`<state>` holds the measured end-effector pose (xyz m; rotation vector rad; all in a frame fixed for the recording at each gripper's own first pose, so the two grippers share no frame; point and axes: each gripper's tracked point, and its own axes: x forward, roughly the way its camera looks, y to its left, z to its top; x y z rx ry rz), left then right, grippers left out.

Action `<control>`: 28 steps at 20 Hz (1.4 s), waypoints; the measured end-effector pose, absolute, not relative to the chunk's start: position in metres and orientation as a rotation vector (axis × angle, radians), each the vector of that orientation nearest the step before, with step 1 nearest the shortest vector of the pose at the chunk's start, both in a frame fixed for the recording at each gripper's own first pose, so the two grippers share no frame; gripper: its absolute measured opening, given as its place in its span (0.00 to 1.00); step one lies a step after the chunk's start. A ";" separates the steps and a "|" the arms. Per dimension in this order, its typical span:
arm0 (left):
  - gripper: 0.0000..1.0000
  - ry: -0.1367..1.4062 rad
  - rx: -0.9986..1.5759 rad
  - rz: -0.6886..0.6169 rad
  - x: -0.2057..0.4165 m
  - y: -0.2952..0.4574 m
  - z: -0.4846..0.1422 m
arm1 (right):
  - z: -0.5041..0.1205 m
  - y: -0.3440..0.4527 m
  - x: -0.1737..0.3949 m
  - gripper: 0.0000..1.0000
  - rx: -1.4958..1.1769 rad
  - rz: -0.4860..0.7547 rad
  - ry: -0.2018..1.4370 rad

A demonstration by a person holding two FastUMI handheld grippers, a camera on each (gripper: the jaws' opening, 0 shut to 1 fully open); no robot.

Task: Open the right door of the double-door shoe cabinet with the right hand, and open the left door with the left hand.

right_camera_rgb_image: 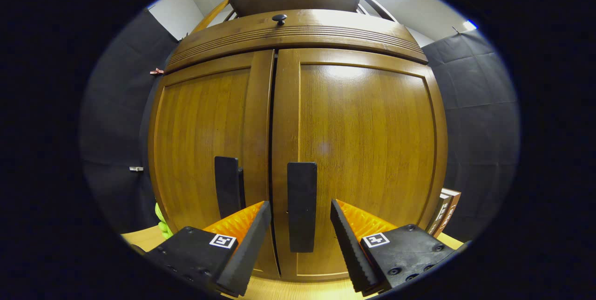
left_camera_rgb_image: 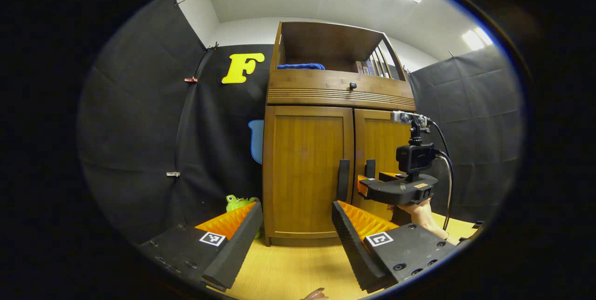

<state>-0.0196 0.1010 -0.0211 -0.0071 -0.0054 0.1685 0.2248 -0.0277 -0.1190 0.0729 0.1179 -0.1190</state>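
Both doors of the shoe cabinet [left_camera_rgb_image: 309, 151] are shut, so neither half of the task looks done. Nearest in the right gripper view, the right gripper [right_camera_rgb_image: 298, 216] is spread wide, its fingers flanking the right door handle [right_camera_rgb_image: 301, 204] without touching it; the handle stands on the right door [right_camera_rgb_image: 363, 151], just beside the centre seam. The left door handle [right_camera_rgb_image: 228, 190] is close on the other side of that seam. In the left gripper view the left gripper [left_camera_rgb_image: 295, 218] also gapes wide and holds nothing, farther back over the wooden surface [left_camera_rgb_image: 298, 272], aimed at the left door [left_camera_rgb_image: 305, 169].

Risk, as I judge it: the two handles sit so near each other that a sideways drift could catch the wrong one, or a shallow closure could slip off the slim bar as the door swings.

Hard to tell: how deep the right fingers reach past the handle. A green toy [left_camera_rgb_image: 237, 203] beside the cabinet is half hidden.
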 end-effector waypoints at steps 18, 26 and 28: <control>0.94 -0.034 -0.025 0.238 -0.028 0.118 -0.017 | -0.115 -0.029 0.187 0.18 -0.023 -0.123 0.167; 0.90 -0.007 -0.023 0.172 -0.035 0.100 -0.023 | -0.112 -0.034 0.167 0.17 -0.012 -0.108 0.183; 0.94 -0.018 -0.036 0.171 -0.034 0.099 -0.022 | -0.110 -0.036 0.162 0.17 -0.007 -0.101 0.183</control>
